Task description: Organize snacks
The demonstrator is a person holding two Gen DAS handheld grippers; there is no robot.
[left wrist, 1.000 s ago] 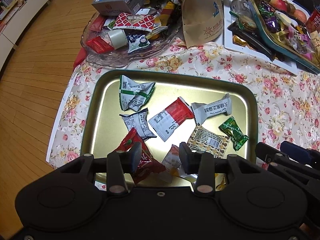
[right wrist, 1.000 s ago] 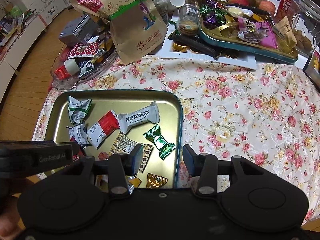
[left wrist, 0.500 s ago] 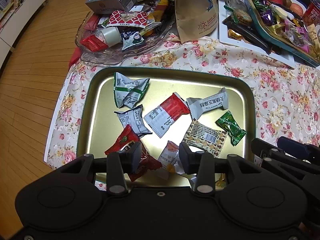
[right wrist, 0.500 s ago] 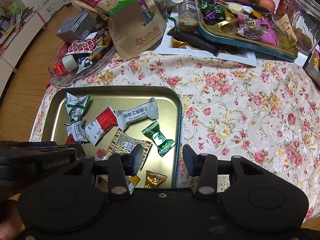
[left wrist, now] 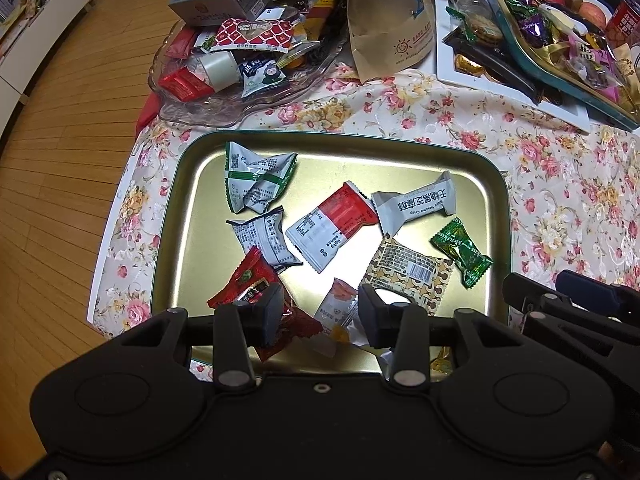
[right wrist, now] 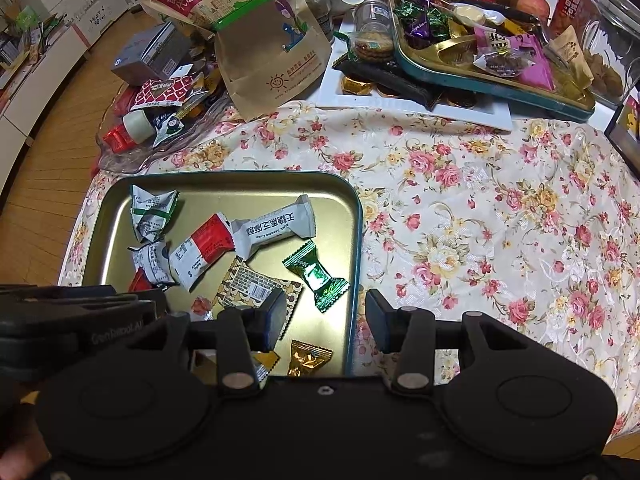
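Two grippers hang over the near edge of a gold tray (left wrist: 176,216), both with jaws spread and nothing pinched. The left gripper (left wrist: 318,316) points down at a red packet (left wrist: 248,284) and a pale orange packet (left wrist: 338,306), which lie under its gap, likely its next pick. The right gripper (right wrist: 326,318) straddles the tray's right rim, a green candy (right wrist: 316,276) just ahead of it. Farther off, loose snacks sit gathered mid-tray, seemingly for sorting; beyond lie a glass dish (left wrist: 224,110) and paper bag (left wrist: 390,28).
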